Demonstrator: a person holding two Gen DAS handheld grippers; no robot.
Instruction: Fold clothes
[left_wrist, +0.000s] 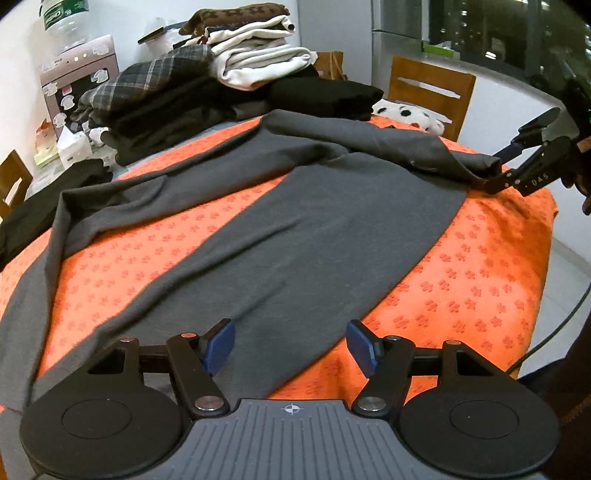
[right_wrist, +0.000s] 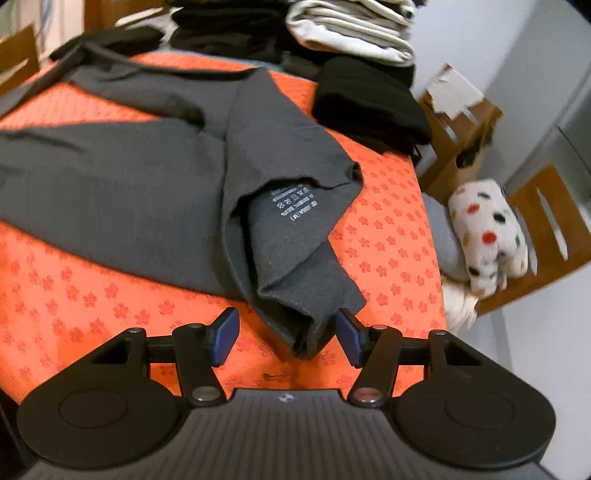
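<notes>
The grey garment (left_wrist: 295, 229) lies spread across the orange cloth (left_wrist: 480, 288) that covers the table, with a long strip of it running off to the left edge and its far edge close against the stacks of folded clothes (left_wrist: 207, 92) at the back. In the left wrist view the left gripper (left_wrist: 290, 345) hangs over the near hem with its blue pads well apart and nothing pinched between them; grey fabric lies beneath the gap, and bare orange cloth shows to either side. At the right edge of that view the right gripper (left_wrist: 495, 181) sits at the garment's bunched right corner. In the right wrist view the right gripper (right_wrist: 287, 338) stands with its jaws wide and gripping nothing; the folded corner (right_wrist: 306, 325) with the printed label (right_wrist: 291, 203) above it reaches into the gap, its tip just beside the right pad. The near part of the cloth on the right is open up to the table's right edge, beyond which stand wooden chairs (right_wrist: 546, 221) and a spotted soft toy (right_wrist: 487, 232). A folded black piece (right_wrist: 369, 103) lies just beyond the garment's far right edge
</notes>
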